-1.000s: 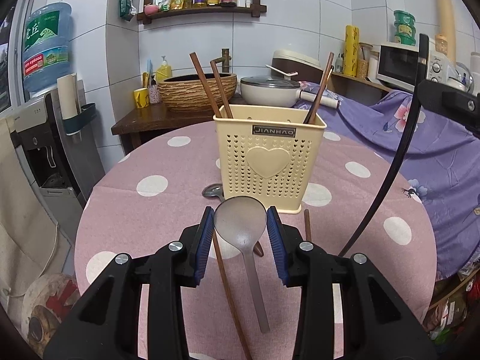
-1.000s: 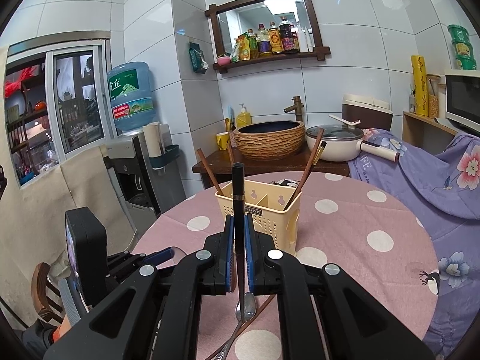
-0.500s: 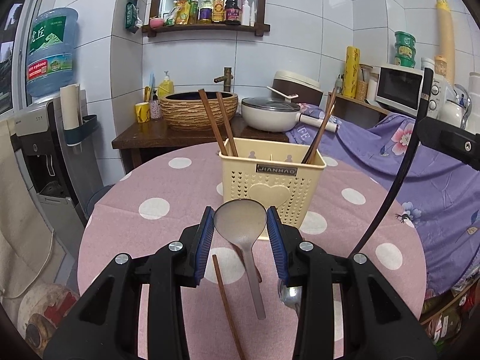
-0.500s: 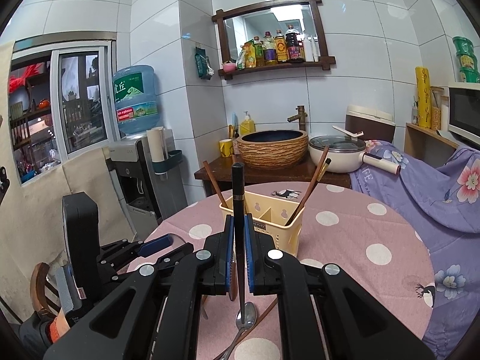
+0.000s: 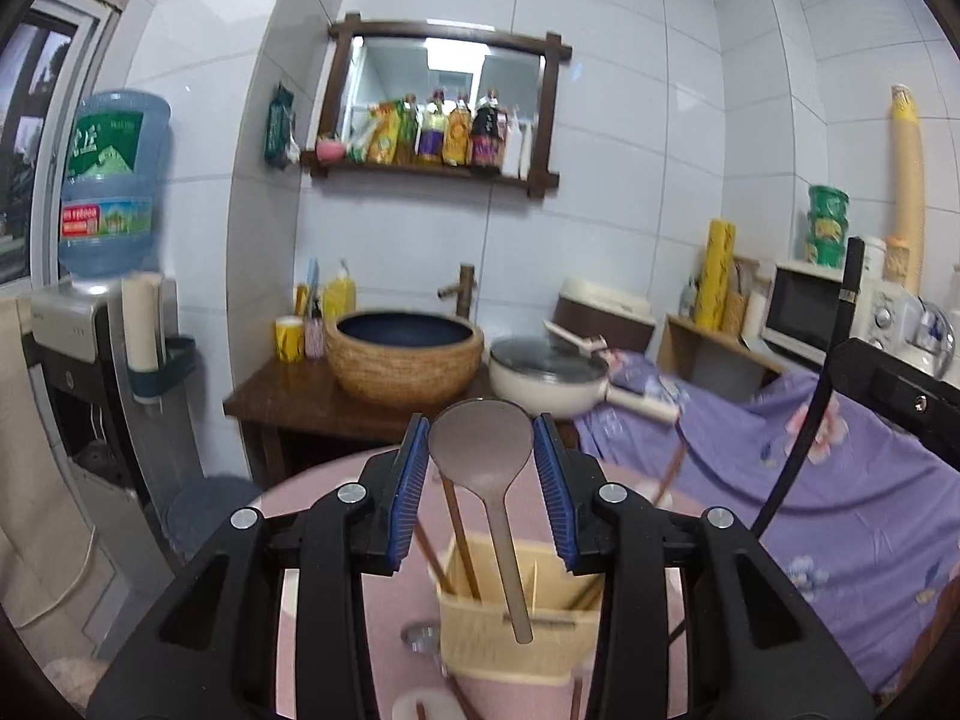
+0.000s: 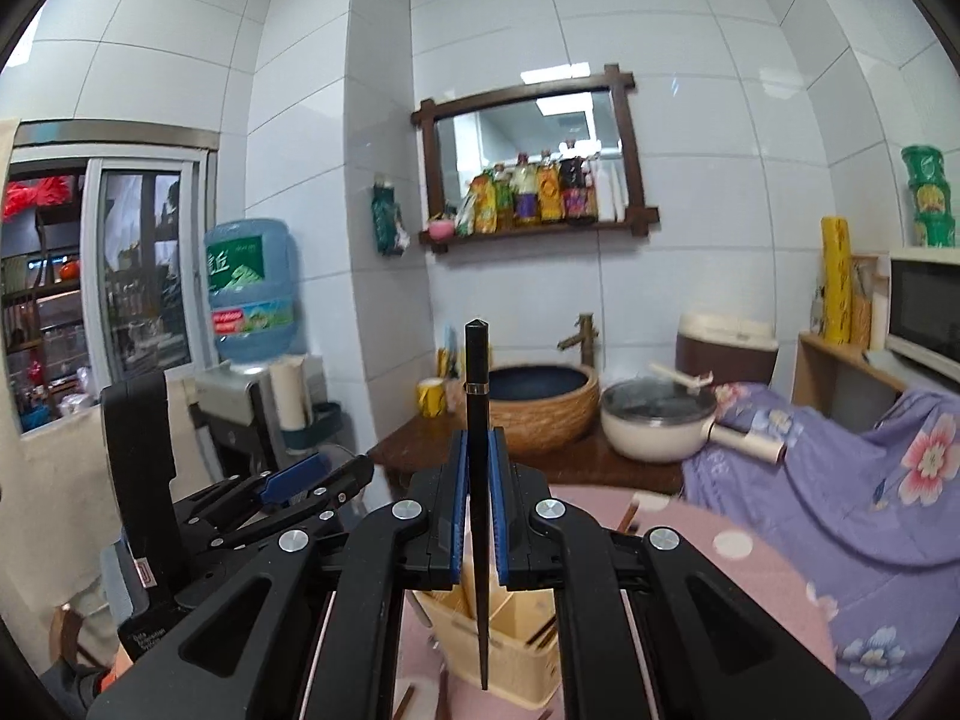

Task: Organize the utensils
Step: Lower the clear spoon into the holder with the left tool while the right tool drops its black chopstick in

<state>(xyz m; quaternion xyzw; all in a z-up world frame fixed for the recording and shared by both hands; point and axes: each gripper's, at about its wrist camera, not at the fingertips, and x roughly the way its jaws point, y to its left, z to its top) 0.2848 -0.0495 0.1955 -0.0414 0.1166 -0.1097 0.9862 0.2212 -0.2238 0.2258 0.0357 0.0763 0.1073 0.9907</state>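
My left gripper (image 5: 481, 483) is shut on the bowl of a grey metal spoon (image 5: 483, 450), whose handle hangs down over the cream plastic utensil basket (image 5: 510, 639) on the pink dotted table (image 5: 336, 594). Brown chopsticks (image 5: 459, 531) stand in the basket. My right gripper (image 6: 479, 507) is shut on a black chopstick (image 6: 477, 420), held upright with its lower tip above the same basket (image 6: 510, 654). The black chopstick also shows at the right of the left wrist view (image 5: 810, 420). Another spoon (image 5: 420, 639) and brown chopsticks lie on the table beside the basket.
Behind the table stand a wooden counter (image 5: 288, 396) with a woven basin (image 5: 405, 354) and a white pot (image 5: 549, 381). A purple flowered cloth (image 5: 840, 480) covers the right side. A water dispenser (image 5: 90, 360) stands at the left.
Both grippers have risen and tilted, so the basket now sits low in both views. The spoon has come up off the table and its handle hangs over the basket.
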